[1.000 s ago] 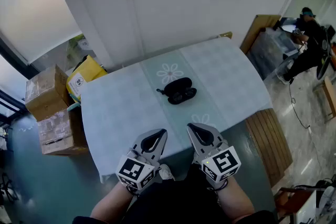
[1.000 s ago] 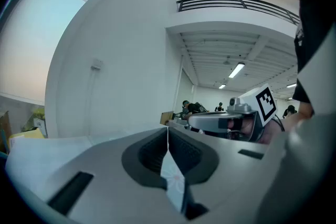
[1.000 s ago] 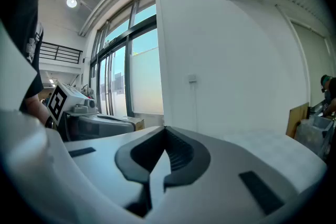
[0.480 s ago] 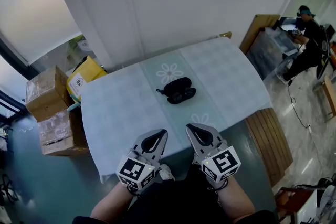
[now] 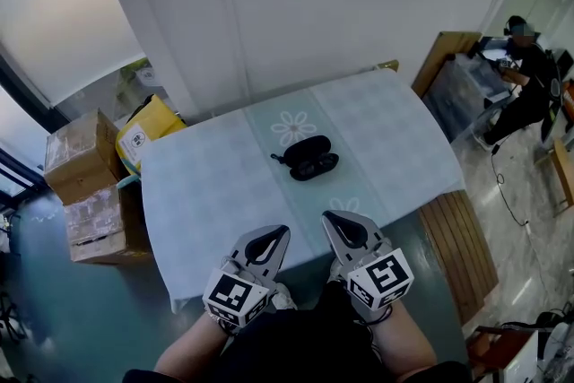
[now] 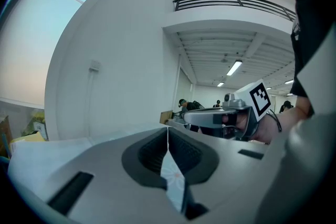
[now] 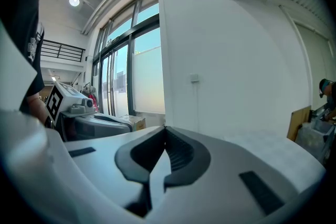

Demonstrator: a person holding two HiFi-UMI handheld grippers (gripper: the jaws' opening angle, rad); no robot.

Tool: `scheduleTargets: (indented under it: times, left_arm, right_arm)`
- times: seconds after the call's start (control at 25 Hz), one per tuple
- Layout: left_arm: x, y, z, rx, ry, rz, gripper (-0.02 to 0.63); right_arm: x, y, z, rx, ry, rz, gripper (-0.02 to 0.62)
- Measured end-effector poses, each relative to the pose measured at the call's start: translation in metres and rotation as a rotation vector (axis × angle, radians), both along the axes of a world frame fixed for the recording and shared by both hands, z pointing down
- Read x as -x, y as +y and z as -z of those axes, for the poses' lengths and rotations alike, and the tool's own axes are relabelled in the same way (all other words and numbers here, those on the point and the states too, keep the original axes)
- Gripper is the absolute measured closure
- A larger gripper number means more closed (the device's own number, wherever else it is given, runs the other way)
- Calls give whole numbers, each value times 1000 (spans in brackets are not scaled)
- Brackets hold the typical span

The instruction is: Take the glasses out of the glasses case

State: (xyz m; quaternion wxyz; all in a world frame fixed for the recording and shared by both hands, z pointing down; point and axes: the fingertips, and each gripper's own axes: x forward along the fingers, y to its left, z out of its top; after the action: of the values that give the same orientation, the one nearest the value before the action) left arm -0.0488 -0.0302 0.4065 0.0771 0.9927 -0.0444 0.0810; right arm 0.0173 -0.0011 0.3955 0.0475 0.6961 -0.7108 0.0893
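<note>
A black glasses case [image 5: 307, 156] lies open in the middle of the table [image 5: 206, 193], which has a pale checked cloth with flower prints. Dark glasses seem to rest in its near half. My left gripper [image 5: 276, 231] is held at the table's near edge, well short of the case, jaws shut with nothing between them. My right gripper [image 5: 329, 218] sits beside it, likewise shut and empty. In the left gripper view, the left gripper [image 6: 167, 129] tips meet and the right gripper's marker cube [image 6: 259, 98] shows. In the right gripper view, the right gripper [image 7: 165, 128] tips meet too.
Cardboard boxes [image 5: 82, 184] and a yellow package [image 5: 145, 126] stand on the floor left of the table. A wooden bench [image 5: 462, 242] is at the right. A person [image 5: 525, 67] sits at a desk far right. A white wall backs the table.
The view has shifted slightly; both grippers stay shut at the near edge of the table and the case has not moved.
</note>
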Motion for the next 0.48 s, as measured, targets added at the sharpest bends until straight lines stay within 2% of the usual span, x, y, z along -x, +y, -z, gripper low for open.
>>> scheduleTargets:
  times: [0.24, 0.48]
  left_arm:
    - [1, -3, -2, 2, 1, 13, 575]
    - [-12, -8, -8, 13, -13, 54, 575]
  right_arm:
    - [-8, -8, 1, 5, 26, 15, 572]
    - [-32, -23, -4, 34, 66, 68, 572]
